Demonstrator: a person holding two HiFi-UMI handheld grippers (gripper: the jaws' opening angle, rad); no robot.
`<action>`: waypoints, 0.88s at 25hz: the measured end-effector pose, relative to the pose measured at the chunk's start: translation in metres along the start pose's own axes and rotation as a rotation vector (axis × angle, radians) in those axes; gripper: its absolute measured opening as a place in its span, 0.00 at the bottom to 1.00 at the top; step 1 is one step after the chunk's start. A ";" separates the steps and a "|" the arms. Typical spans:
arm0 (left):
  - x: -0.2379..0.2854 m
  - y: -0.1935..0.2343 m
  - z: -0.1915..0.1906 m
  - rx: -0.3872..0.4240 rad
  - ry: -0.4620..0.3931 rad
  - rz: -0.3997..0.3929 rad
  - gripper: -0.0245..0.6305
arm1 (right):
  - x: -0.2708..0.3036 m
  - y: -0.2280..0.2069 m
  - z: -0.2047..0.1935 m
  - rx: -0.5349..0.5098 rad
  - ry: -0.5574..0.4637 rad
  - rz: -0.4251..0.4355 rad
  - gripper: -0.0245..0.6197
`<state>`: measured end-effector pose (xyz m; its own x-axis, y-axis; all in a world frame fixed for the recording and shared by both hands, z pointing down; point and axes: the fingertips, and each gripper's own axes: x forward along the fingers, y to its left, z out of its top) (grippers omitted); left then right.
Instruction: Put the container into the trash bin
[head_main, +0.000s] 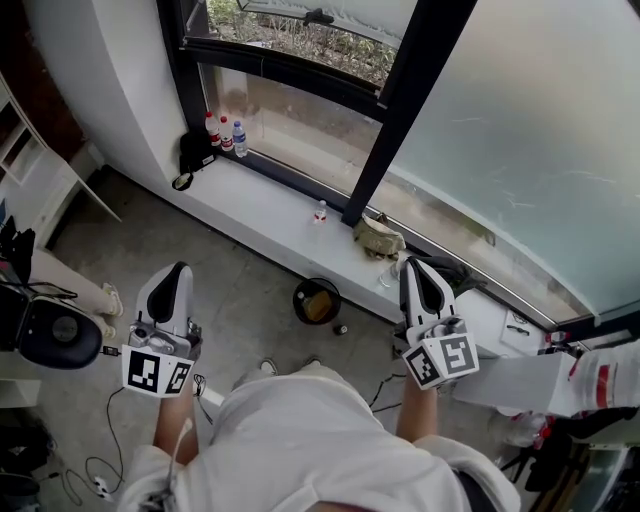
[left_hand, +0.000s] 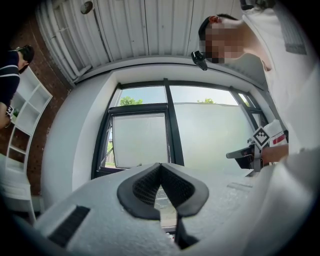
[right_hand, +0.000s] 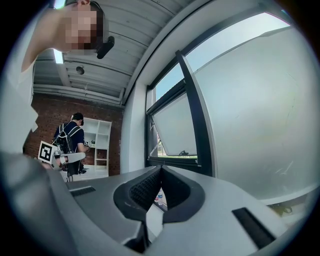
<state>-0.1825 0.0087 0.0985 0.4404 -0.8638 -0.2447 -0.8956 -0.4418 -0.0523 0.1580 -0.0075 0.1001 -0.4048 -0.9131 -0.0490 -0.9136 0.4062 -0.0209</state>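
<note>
A black round trash bin (head_main: 316, 300) stands on the floor below the white window sill (head_main: 262, 205), with something yellowish inside. A small clear container (head_main: 388, 273) sits on the sill just left of my right gripper's tip. My right gripper (head_main: 412, 262) hovers over the sill, shut and empty; in the right gripper view its jaws (right_hand: 161, 170) meet with nothing between them. My left gripper (head_main: 178, 268) hangs over the floor left of the bin, also shut and empty, its pads closed at the tip (left_hand: 161, 167).
On the sill lie an olive pouch (head_main: 378, 238), a small bottle (head_main: 320, 211), three bottles (head_main: 225, 133) and a black bag (head_main: 194, 152). A small dark object (head_main: 341, 329) lies by the bin. A person (right_hand: 74, 137) stands by white shelves (right_hand: 98, 145). Cables (head_main: 85, 470) trail on the floor.
</note>
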 end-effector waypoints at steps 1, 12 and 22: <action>-0.001 0.003 -0.002 -0.006 0.001 0.003 0.06 | 0.001 0.003 -0.001 -0.004 0.003 0.005 0.04; -0.005 0.011 -0.003 -0.016 -0.007 0.010 0.06 | 0.009 0.015 -0.003 -0.049 0.022 0.024 0.04; 0.005 0.006 -0.014 -0.042 0.001 -0.030 0.06 | 0.002 0.012 -0.012 -0.069 0.056 -0.016 0.04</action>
<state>-0.1851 -0.0018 0.1108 0.4675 -0.8500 -0.2427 -0.8783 -0.4777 -0.0189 0.1456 -0.0045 0.1118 -0.3899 -0.9208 0.0069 -0.9197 0.3897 0.0481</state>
